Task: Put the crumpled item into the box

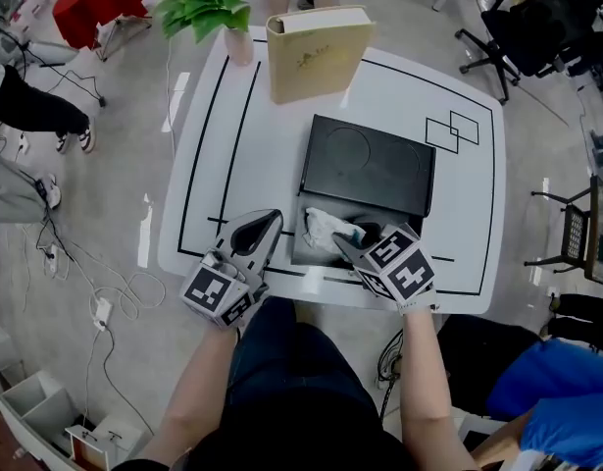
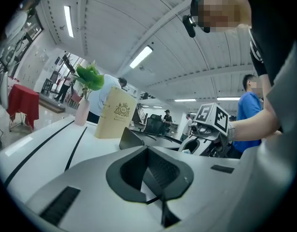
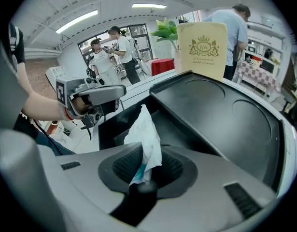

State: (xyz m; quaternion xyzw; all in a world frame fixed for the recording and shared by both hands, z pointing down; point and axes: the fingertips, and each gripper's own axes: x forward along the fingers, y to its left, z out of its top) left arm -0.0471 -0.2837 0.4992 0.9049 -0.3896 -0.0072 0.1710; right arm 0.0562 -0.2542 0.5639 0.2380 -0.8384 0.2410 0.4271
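A flat black box (image 1: pixel 372 168) lies mid-table, its lid slid back so the near end stands open. The crumpled white item (image 1: pixel 325 228), with a blue patch, hangs in that opening. My right gripper (image 1: pixel 348 239) is shut on the crumpled item (image 3: pixel 146 138), pointing steeply down over the open compartment (image 3: pixel 117 125). The item sticks up from between the pads. My left gripper (image 1: pixel 268 222) rests level on the white table (image 1: pixel 232 165) just left of the box, shut and empty. In the left gripper view, that gripper (image 2: pixel 155 180) faces the box edge (image 2: pixel 131 139) and the right gripper (image 2: pixel 206 129).
A cream book-like case (image 1: pixel 316 52) stands upright at the table's far edge beside a green plant (image 1: pixel 205 6) in a pink vase. Black lines mark the tabletop. An office chair (image 1: pixel 522 32), a red-covered stand (image 1: pixel 100 3) and floor cables (image 1: pixel 105 302) surround the table; people stand around.
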